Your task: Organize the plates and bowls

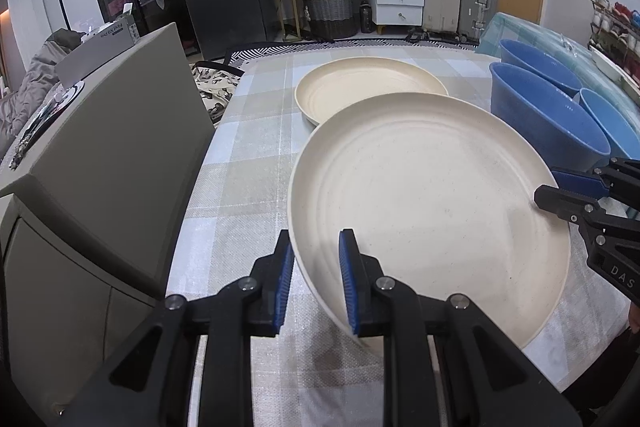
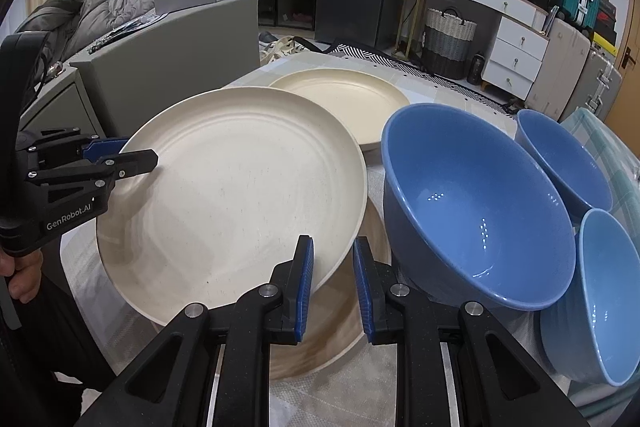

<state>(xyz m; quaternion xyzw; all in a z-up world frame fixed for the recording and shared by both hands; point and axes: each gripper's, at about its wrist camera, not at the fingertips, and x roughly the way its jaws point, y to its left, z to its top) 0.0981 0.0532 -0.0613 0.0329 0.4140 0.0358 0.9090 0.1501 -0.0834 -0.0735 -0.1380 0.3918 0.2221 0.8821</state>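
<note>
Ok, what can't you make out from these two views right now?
1. Grip: the right wrist view doesn't show whether the right gripper pinches the rim of the lifted plate.
2. Under it: the lower plate is blurred and mostly covered in the right wrist view.
3. Far right: the light blue bowl is cut off by the frame edge.

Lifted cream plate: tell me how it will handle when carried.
Probably stiff: the lifted cream plate shows no sag though the left gripper pinches only its rim. Likely light for its width, for the same reason. The smooth, sloped rim may slip between the pads.
</note>
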